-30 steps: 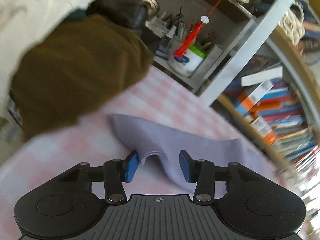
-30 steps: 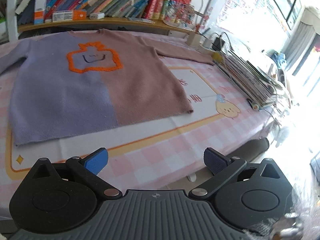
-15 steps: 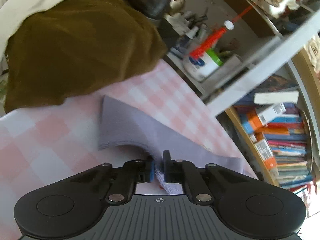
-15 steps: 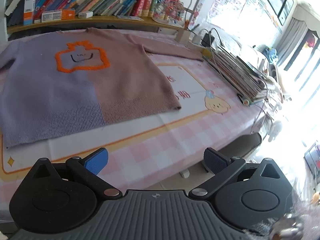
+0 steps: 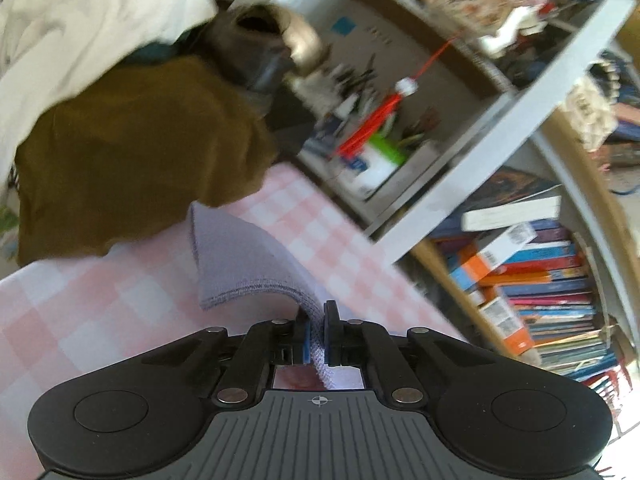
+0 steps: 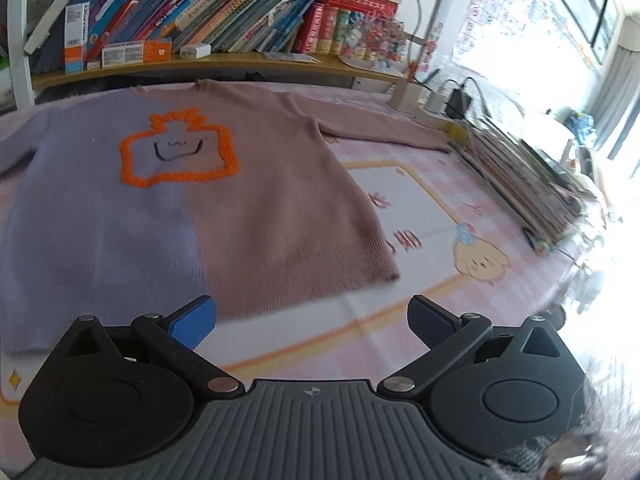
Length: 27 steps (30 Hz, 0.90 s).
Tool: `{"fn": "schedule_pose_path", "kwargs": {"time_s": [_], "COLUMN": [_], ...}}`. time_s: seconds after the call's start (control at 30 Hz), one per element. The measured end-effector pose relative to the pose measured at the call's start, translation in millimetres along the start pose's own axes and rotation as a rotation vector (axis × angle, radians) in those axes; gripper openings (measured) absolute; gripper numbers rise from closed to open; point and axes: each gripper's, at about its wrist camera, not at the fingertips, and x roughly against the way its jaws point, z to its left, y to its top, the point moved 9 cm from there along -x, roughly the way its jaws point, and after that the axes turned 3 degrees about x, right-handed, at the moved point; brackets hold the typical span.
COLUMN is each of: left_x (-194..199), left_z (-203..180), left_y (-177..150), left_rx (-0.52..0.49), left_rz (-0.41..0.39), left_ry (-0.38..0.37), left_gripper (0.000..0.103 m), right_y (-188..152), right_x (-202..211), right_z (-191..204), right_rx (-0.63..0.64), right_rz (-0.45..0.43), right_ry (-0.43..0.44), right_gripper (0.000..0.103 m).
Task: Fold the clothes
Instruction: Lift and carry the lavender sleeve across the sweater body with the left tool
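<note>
Jaws tight on lilac sleeve cuff (image 5: 256, 268)

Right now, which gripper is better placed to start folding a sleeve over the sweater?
Left. The left gripper is shut on the lavender sleeve cuff, raised off the checked tablecloth. The right gripper is open and empty, short of the sweater hem.

lilac-and-pink sweater (image 6: 224, 200) with orange motif lies flat, its lilac sleeve cuff (image 5: 248, 264) lifted.
</note>
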Motion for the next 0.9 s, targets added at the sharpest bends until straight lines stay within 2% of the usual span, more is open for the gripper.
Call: {"fn": "schedule_pose_path", "kwargs": {"time_s": [0.17,0.33,0.5,0.6,0.73,0.9], "left_x": [28.1,47.6,47.9,45.7,27.2,-2.1], "left_z": [-53.4,-136.2,-217.8,-259.5,-304.8,-336.4], "left_y": [-2.3,-17.0,-49.9,-80.3,-122.8,-181.0], "left_rx": [-0.049,-0.217,-0.401,-0.497,-0.597,-0.703], "left_rz": [-0.122,-0.223,-0.287,-0.268,-0.205,-0.101], "left_ry": [-0.009,-0.023,-0.043,-0.063,-0.093,-0.096], "left_gripper": [0.004,0.004,0.004,0.004,0.004,0.004], "right_y": [23.8,45.2,54.3,53.9,54.7,55.1], "right_x": [-35.2,-63.4,-89.0,-99.0,-109.3,-121.4], "right_z": [-12.6,-47.4,-80.6,-94.1,-111.5,-136.2], "right_rx": [0.072,0.079,0.052,0.053,0.041,0.012], "right_rz": [-0.051,-0.088,-0.069,-0.060,-0.055,-0.047], "right_ry": [0.131,0.277,0.374,0.413,0.439,0.431], "right_gripper": [0.103,0.103,0.103,0.103,0.103,0.103]}}
